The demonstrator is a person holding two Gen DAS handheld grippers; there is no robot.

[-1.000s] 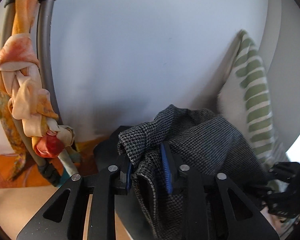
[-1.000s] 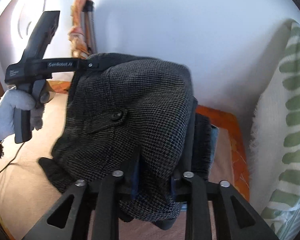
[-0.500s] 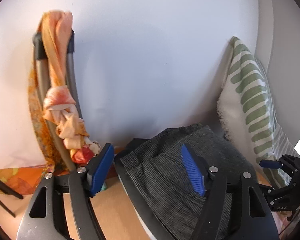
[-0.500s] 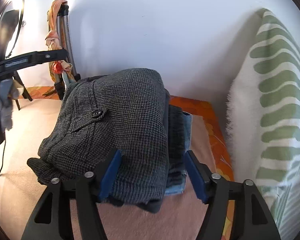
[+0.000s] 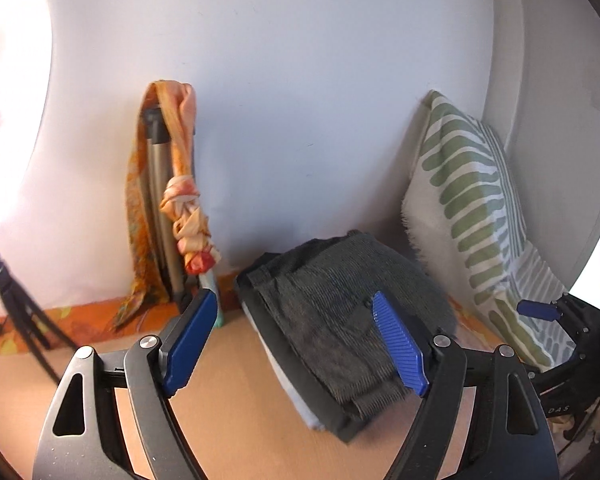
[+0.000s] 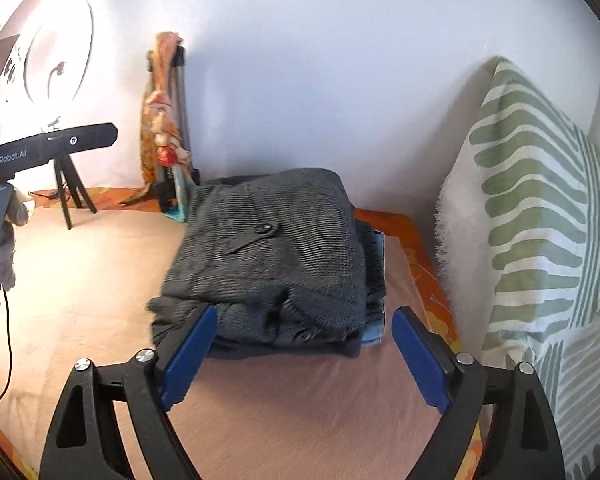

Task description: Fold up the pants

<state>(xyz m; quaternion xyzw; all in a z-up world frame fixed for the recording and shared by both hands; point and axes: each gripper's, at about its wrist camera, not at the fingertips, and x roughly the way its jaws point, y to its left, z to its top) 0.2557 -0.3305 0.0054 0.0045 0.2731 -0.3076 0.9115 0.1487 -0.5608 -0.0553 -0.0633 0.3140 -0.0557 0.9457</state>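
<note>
The grey checked pants (image 6: 276,248) lie folded on top of a stack of folded clothes on the bed, near the wall. They also show in the left wrist view (image 5: 340,312), right of centre. My left gripper (image 5: 296,344) is open and empty, just in front of the stack's left end. My right gripper (image 6: 300,356) is open and empty, a little back from the stack's near edge. The left gripper's body (image 6: 48,148) shows at the left of the right wrist view.
A green-striped pillow (image 6: 540,240) leans against the wall right of the stack. A tripod wrapped in an orange scarf (image 5: 172,208) stands at the wall to the left. A small black tripod (image 6: 68,188) and a cable lie further left. A peach sheet (image 6: 100,280) covers the bed.
Both grippers let go of the pants, opened, and drew back from the stack. The pants now rest folded on the pile.
</note>
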